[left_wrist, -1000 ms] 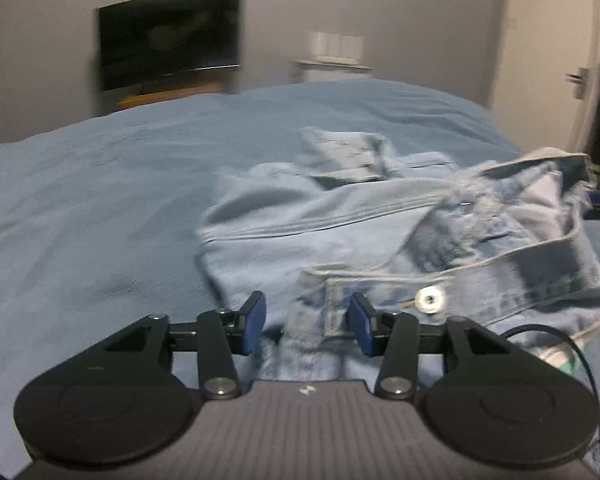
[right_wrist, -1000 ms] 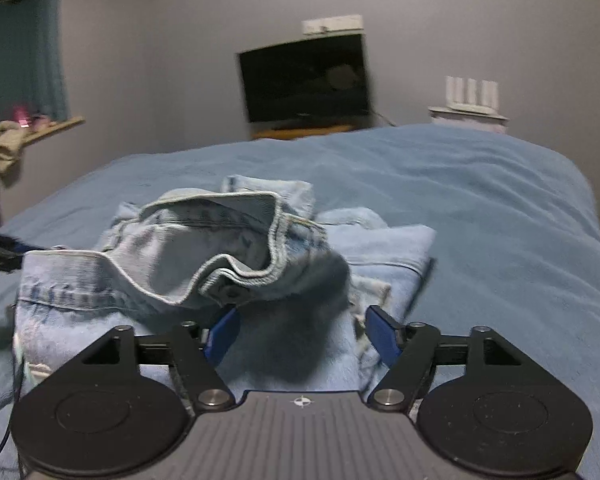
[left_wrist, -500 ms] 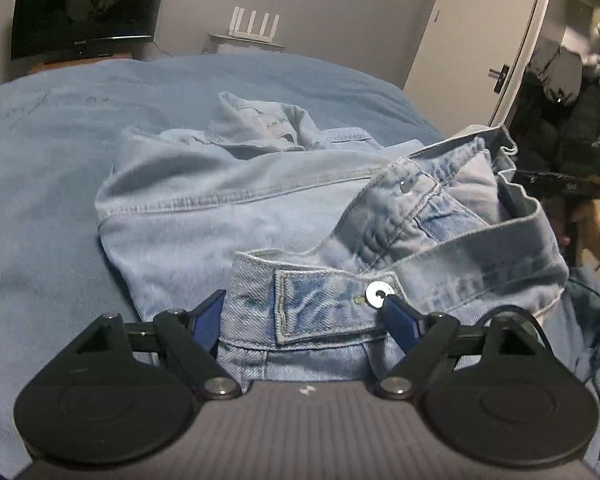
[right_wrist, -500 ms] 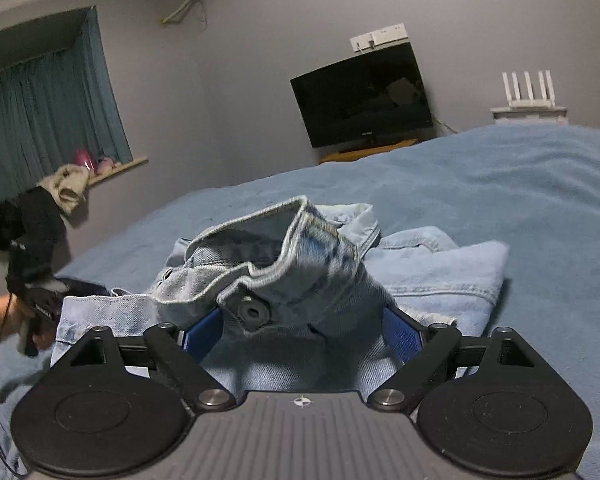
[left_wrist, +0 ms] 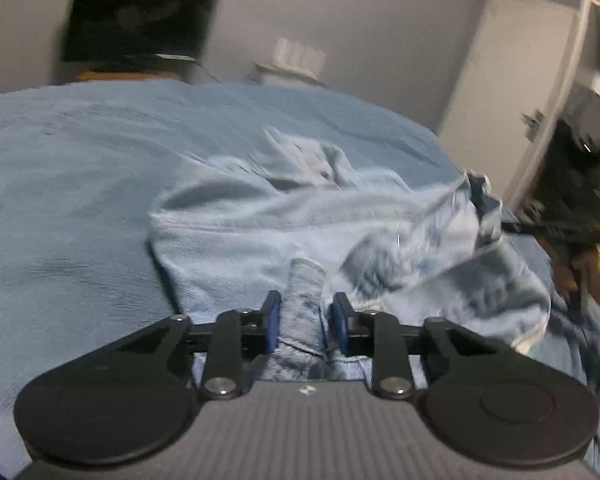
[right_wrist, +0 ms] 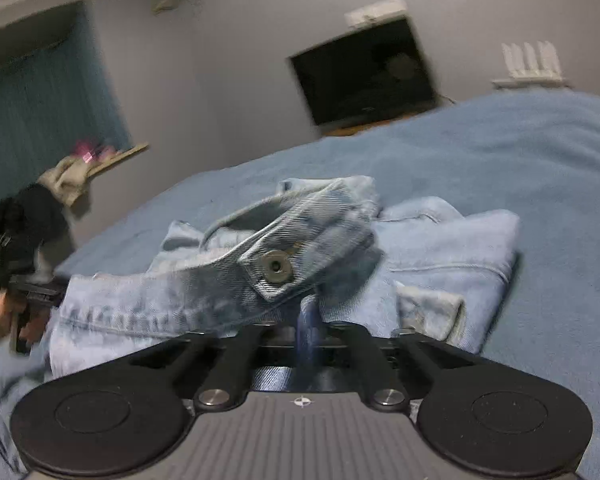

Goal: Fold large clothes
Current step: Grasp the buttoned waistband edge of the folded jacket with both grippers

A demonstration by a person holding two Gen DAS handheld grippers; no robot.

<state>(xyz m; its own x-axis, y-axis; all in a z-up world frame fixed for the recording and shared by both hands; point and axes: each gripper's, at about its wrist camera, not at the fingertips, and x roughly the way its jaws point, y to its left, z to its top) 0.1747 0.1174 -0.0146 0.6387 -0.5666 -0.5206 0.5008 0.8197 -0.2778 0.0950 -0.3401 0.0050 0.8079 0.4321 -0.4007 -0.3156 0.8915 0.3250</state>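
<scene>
Denim jacket (left_wrist: 300, 232), light blue, on bed (left_wrist: 68, 184). Left tool (left_wrist: 304, 322): jaws closing on a bunched hem fold. Right tool (right_wrist: 310, 332): clenched on hem below a metal button (right_wrist: 276, 266).

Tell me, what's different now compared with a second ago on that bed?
Both grippers, open around the denim jacket's near hem earlier, have clamped down. The left gripper is closing on a bunched fold of hem; the right gripper has shut, pads together on denim under the button tab, which now stands raised. The jacket's folded far part and the blue bedspread look unchanged.
</scene>
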